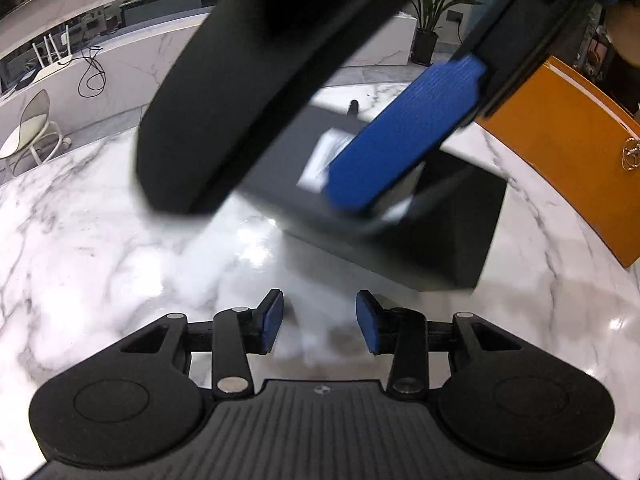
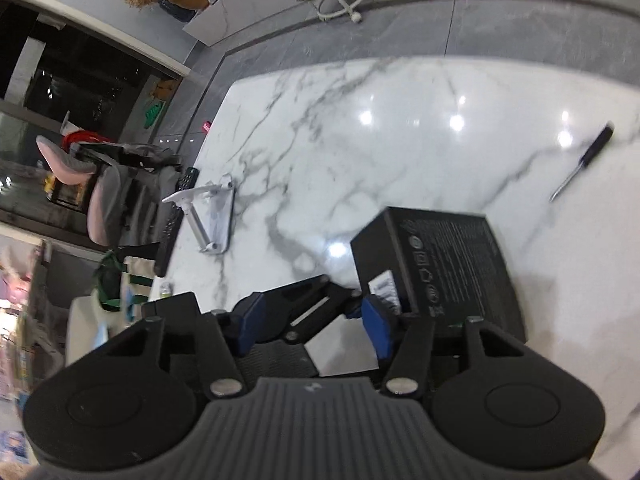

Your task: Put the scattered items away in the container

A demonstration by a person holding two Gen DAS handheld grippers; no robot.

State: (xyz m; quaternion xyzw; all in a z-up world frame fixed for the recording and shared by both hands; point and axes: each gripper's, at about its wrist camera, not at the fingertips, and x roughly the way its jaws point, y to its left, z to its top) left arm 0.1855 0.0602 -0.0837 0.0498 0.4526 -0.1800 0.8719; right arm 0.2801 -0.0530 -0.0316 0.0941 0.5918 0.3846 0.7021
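**Tidy-up barely begun on marble table**

Both grippers empty, jaws apart: left gripper (image 1: 319,322), right gripper (image 2: 311,326). Black box (image 2: 440,264) at 1 o'clock of right; screwdriver (image 2: 580,162) at 2, loose. Orange container (image 1: 568,160) at 2 o'clock, left cam.

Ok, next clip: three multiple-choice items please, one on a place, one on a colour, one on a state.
1. Where is the pen?
A) on the table, apart from the black box
B) on top of the black box
C) between a gripper's fingers

2. What colour is the second box, seen from the left wrist?
A) green
B) orange
C) white

3. How is the left gripper?
A) shut on the pen
B) shut, empty
C) open, empty

Key: 1 A, bare marble shows all around the pen; 2 B, its side is plainly orange; 3 C, only table shows between its spread fingers.
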